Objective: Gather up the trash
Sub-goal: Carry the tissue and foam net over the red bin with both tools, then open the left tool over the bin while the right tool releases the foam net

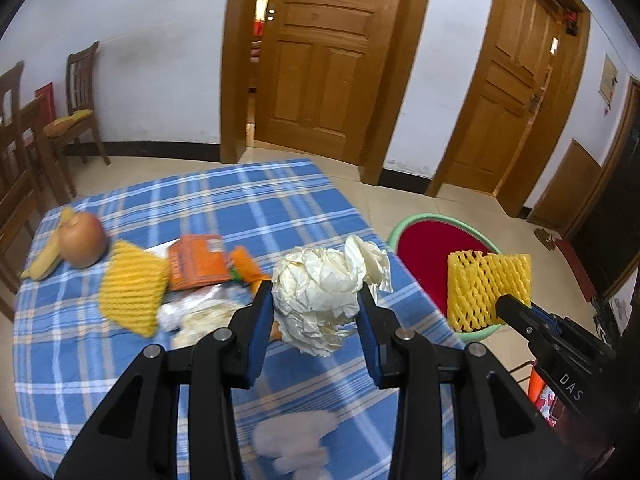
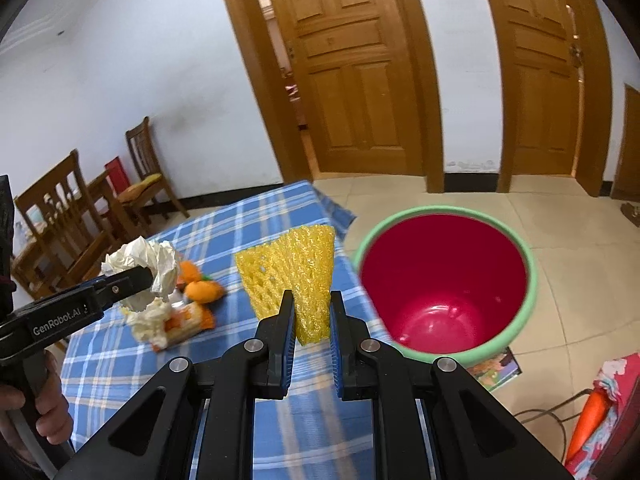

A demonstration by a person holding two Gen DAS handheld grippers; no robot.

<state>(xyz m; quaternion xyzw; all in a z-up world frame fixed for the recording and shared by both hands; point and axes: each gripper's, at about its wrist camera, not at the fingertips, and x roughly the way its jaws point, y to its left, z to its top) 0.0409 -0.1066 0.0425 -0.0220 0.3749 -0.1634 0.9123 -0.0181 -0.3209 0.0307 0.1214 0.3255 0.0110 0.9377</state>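
Observation:
My left gripper (image 1: 316, 292) is shut on a crumpled ball of cream paper (image 1: 320, 292), held above the blue checked tablecloth (image 1: 280, 208). From the right wrist camera that paper ball (image 2: 160, 268) shows at the left, in the left gripper (image 2: 140, 280). My right gripper (image 2: 310, 300) is shut on a yellow foam fruit net (image 2: 296, 268), lifted near the table's right edge. The left wrist view shows that net (image 1: 484, 288) over the bin. The red bin with a green rim (image 2: 444, 280) stands on the floor to the right and looks bare inside.
On the cloth lie a second yellow foam net (image 1: 132, 292), an orange packet (image 1: 196, 264), clear wrappers (image 1: 200, 312), an apple (image 1: 82, 244), a banana (image 1: 44, 264) and white tissue (image 1: 296, 444) near the front. Wooden chairs (image 1: 80, 112) stand far left; doors (image 1: 320, 64) behind.

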